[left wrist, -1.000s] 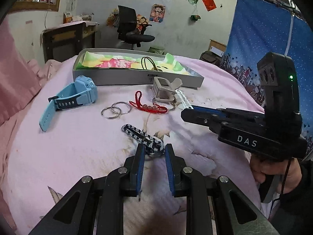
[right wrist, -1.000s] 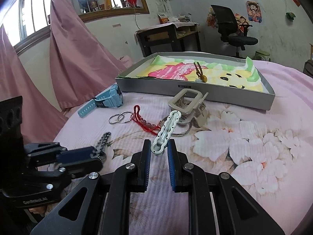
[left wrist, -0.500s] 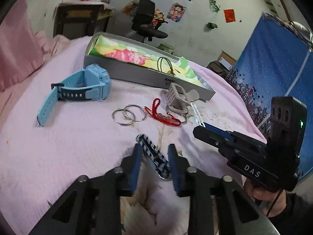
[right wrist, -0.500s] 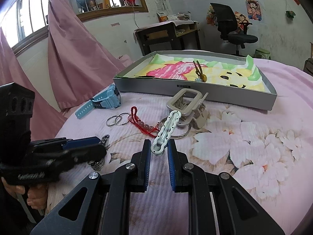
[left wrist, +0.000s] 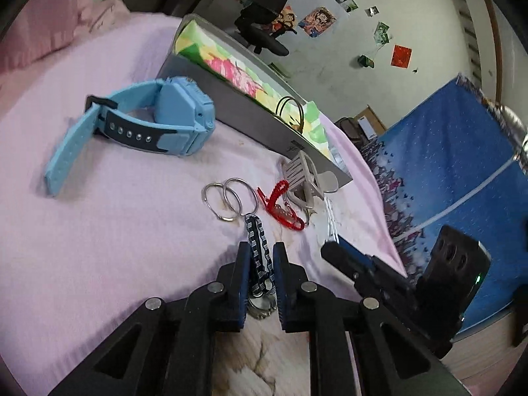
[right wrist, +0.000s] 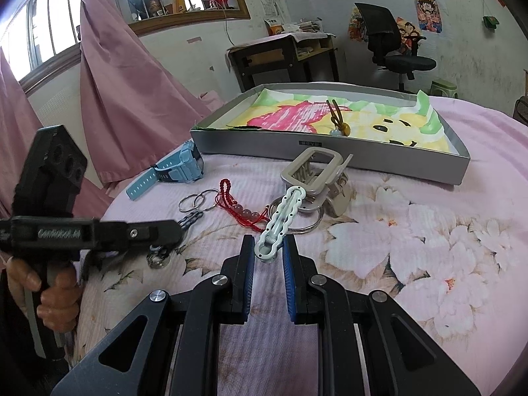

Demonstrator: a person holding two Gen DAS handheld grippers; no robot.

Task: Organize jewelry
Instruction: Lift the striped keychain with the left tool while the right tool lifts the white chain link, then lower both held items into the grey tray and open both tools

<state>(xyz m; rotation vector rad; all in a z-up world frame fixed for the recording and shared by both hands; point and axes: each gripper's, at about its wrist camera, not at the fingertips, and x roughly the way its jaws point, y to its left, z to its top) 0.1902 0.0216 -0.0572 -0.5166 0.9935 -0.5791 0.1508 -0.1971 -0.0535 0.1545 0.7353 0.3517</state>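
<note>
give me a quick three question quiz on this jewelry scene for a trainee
1. True or false: the light blue plastic watch lies inside the shallow grey tray.
2. Which item sits between the left gripper fingers? A) the black and white checkered strap B) the red cord bracelet with pink beads C) the pair of silver metal rings
3. Fill in: the end of the pale green plastic hair clip lies between the ____ gripper's fingers.

Key
1. False; it lies on the pink bedsheet outside the tray.
2. A; the black and white checkered strap, as the fingers close around it.
3. Right; the right gripper.
</note>
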